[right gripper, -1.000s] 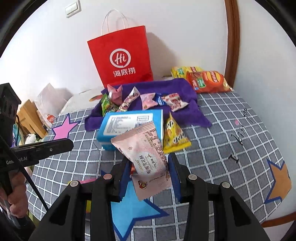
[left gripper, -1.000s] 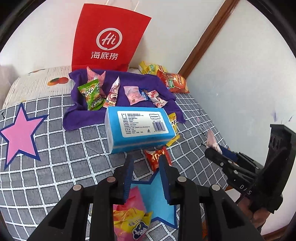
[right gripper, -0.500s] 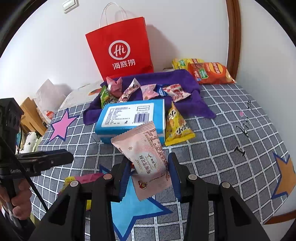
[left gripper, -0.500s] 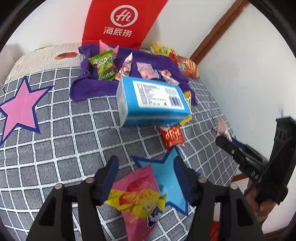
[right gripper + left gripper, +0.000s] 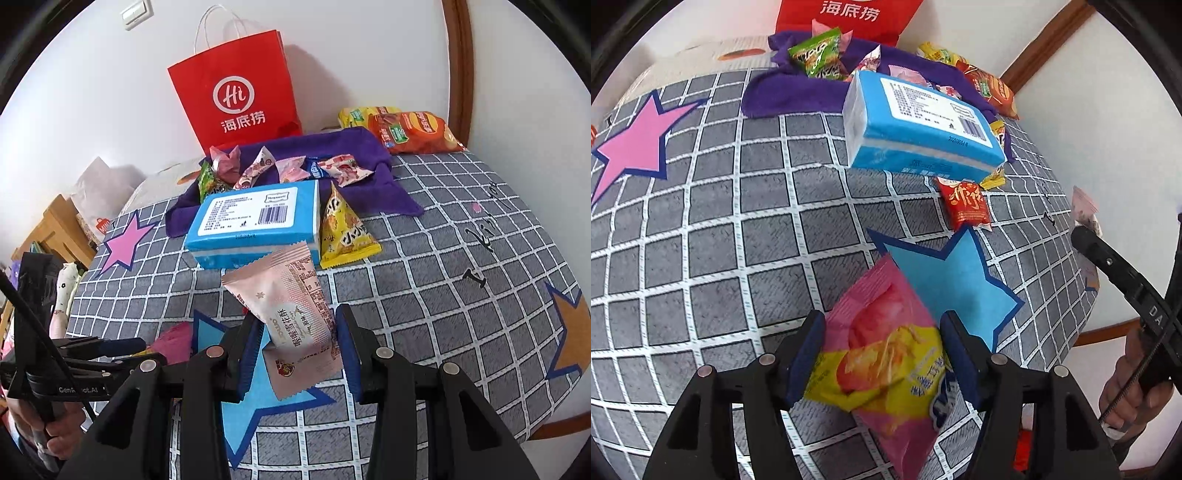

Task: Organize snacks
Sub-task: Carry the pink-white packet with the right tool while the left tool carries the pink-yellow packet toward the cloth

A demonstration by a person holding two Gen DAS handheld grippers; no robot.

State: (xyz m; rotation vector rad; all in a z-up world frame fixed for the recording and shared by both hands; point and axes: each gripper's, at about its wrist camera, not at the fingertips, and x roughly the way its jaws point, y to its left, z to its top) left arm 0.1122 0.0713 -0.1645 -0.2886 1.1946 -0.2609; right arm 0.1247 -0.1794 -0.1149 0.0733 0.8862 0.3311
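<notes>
A pink and yellow chip packet (image 5: 886,365) lies on the grey checked bed cover (image 5: 713,221), one corner over the blue star (image 5: 956,280) printed on it. Beyond it a small red snack packet (image 5: 966,201) lies just beside a blue tissue pack (image 5: 919,129), which sits flat in the middle of the bed, between the near packets and the purple cloth (image 5: 354,147) behind. A yellow triangular snack bag (image 5: 341,229) leans against the tissue pack's right side. On the cloth are several small packets, among them a green one (image 5: 816,55) and pink ones (image 5: 291,168); an orange chip bag (image 5: 413,133) and a yellow one lie at the far right, and a red paper bag (image 5: 236,88) stands against the wall.

The left gripper (image 5: 882,354) has its jaws spread to either side of the pink and yellow packet; the blue pads stand at the packet's edges and do not visibly press it. The right gripper (image 5: 299,350) pinches a pale pink pastry packet (image 5: 291,314) between its pads and holds it tilted above the blue star, clear of the cover.
</notes>
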